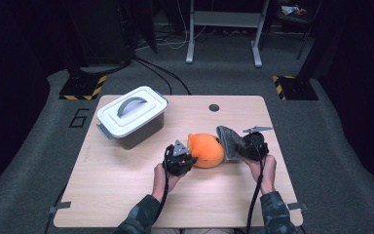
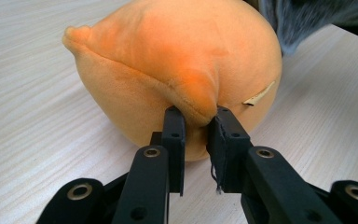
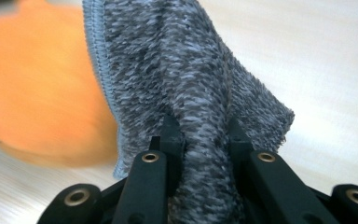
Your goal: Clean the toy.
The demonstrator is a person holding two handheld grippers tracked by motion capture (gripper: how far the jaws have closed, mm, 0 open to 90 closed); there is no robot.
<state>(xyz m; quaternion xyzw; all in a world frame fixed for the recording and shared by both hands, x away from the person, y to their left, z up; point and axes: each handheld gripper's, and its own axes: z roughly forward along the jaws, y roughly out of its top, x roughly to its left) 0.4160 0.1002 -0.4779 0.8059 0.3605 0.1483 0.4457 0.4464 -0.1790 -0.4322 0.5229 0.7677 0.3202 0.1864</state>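
Fingers (image 2: 175, 135) of left gripper (image 2: 196, 122): pinched on a seam fold of orange plush (image 2: 177, 60), mid-bench (image 1: 126, 195). Right gripper (image 3: 200, 128): clamped on grey cloth (image 3: 191, 70) beside it. Risk: thin seam hold could slip if pulled.

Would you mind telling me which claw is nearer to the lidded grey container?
The left. The left claw pinches the orange plush, just right of and in front of the container; the right claw grips the grey cloth beyond the plush.
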